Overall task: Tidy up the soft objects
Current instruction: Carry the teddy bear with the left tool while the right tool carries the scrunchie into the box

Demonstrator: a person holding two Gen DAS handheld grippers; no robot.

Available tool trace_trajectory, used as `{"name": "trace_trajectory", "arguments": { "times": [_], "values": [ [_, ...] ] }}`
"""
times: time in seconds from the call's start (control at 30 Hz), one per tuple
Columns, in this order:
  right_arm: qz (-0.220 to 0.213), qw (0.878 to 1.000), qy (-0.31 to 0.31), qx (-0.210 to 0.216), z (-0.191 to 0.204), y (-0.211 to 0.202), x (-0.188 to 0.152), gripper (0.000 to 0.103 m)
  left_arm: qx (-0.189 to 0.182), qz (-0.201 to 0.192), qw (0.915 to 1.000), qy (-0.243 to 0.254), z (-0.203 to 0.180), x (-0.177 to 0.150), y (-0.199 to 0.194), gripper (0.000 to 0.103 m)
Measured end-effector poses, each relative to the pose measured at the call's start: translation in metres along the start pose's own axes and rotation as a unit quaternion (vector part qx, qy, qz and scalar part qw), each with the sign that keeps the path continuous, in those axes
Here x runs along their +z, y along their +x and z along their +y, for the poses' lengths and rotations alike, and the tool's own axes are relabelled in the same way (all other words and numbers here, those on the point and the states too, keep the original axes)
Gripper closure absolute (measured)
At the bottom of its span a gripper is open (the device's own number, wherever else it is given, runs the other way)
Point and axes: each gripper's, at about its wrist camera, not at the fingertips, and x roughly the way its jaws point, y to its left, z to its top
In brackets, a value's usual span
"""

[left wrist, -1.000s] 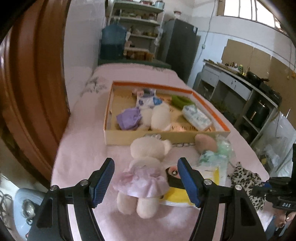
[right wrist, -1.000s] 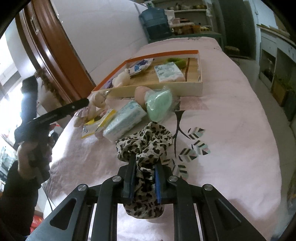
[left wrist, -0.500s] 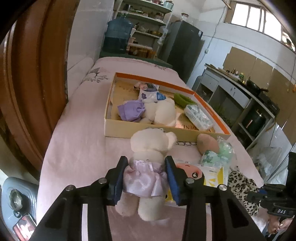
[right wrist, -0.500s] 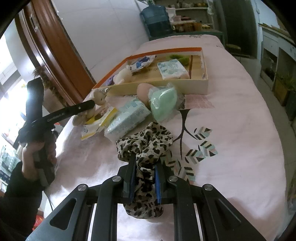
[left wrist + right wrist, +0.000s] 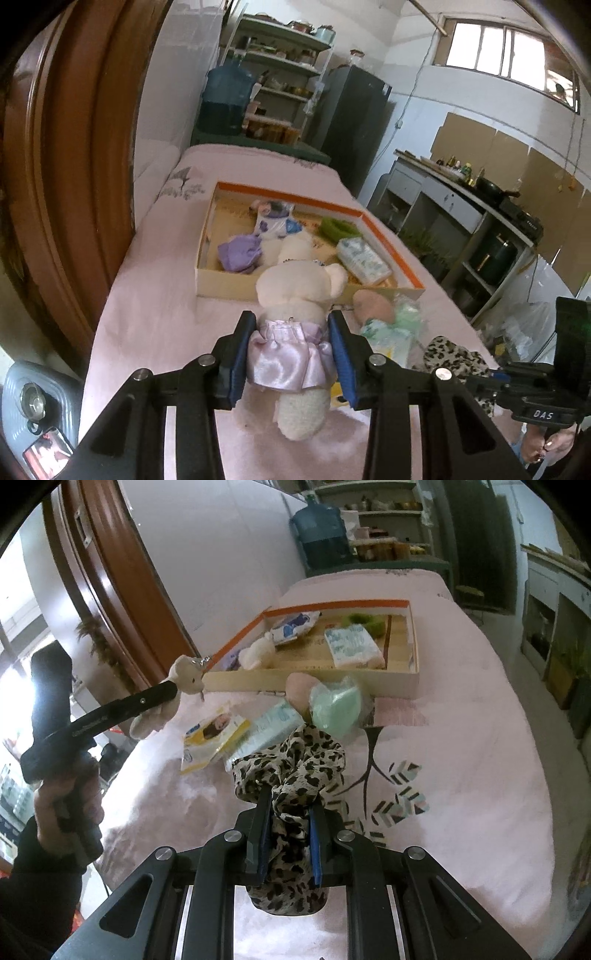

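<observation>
A cream teddy bear (image 5: pixel 299 291) in a lilac satin skirt hangs lifted off the pink bedspread, my left gripper (image 5: pixel 291 347) shut on its waist. The right wrist view shows the same bear (image 5: pixel 184 675) held up left of the box. My right gripper (image 5: pixel 290 834) is shut on a leopard-print cloth (image 5: pixel 295 757), which bunches up ahead of the fingers and hangs below them. Further along the bed stands a shallow orange-rimmed cardboard box (image 5: pixel 391 251) with a purple cloth (image 5: pixel 240 253), another plush toy, a green scrunchie (image 5: pixel 338 229) and packets inside.
Between me and the box (image 5: pixel 413 653) lie a mint-green bagged item (image 5: pixel 336 709), a pinkish pad (image 5: pixel 299 686), a tissue pack (image 5: pixel 269 727) and a yellow packet (image 5: pixel 214 734). A wooden headboard (image 5: pixel 62 166) runs along the left. Cabinets and a stove line the right wall.
My left gripper closed on the teddy bear's waist and raised it off the bed toward the box. The right gripper stayed still, holding the leopard cloth.
</observation>
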Motion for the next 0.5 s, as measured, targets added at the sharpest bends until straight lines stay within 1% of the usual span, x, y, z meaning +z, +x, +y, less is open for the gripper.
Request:
{"name": "trace_trajectory", "arguments": {
  "times": [0.23,0.37,0.5],
  "values": [
    [-0.024,1.0,-0.018,0.001,0.005,-0.014,0.013,0.086,-0.001,-0.029,0.9996,0.004,-0.016,0.01,-0.014,0.062],
    [-0.043,0.999,-0.029,-0.002,0.007,-0.022,0.027,0.086,0.0,-0.041,0.9992,0.004,-0.024,0.016,-0.018,0.062],
    [-0.061,0.997,-0.04,-0.007,0.009,-0.028,0.041,0.086,-0.009,-0.05,0.9987,0.001,-0.031,0.023,-0.018,0.062]
  ]
}}
